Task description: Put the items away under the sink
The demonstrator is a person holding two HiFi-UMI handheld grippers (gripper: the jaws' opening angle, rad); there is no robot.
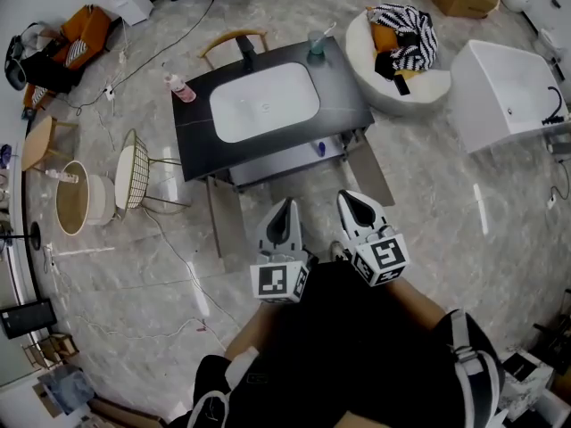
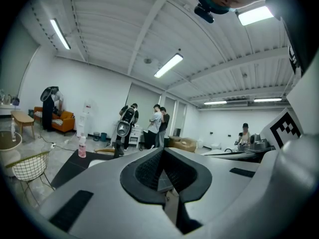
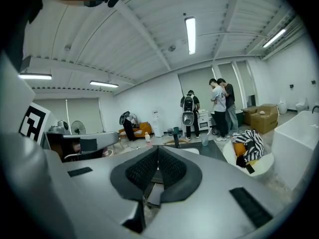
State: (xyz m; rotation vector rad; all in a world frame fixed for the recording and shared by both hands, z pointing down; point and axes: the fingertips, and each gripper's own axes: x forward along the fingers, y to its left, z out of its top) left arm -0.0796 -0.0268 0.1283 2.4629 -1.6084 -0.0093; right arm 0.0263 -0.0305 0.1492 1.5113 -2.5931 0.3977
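Note:
A sink cabinet with a black top (image 1: 192,123) and a white basin (image 1: 263,102) stands ahead of me on the floor. A pink bottle (image 1: 180,87) stands on its left corner, and a cup with a toothbrush (image 1: 317,42) at its back right beside the black faucet (image 1: 247,53). The cabinet doors hang open, showing a shelf (image 1: 277,163) with a small blue item (image 1: 320,149). My left gripper (image 1: 285,207) and right gripper (image 1: 354,200) are held side by side near my body, well short of the cabinet. Both are shut with nothing in them. The bottle (image 2: 81,147) shows far off in the left gripper view.
A wire chair (image 1: 134,176) and a round wooden table (image 1: 73,200) stand to the left. A white tub (image 1: 504,92) and a round seat with striped cloth (image 1: 403,43) are on the right. Cables (image 1: 192,279) trail over the floor. Several people (image 3: 222,108) stand at the far end.

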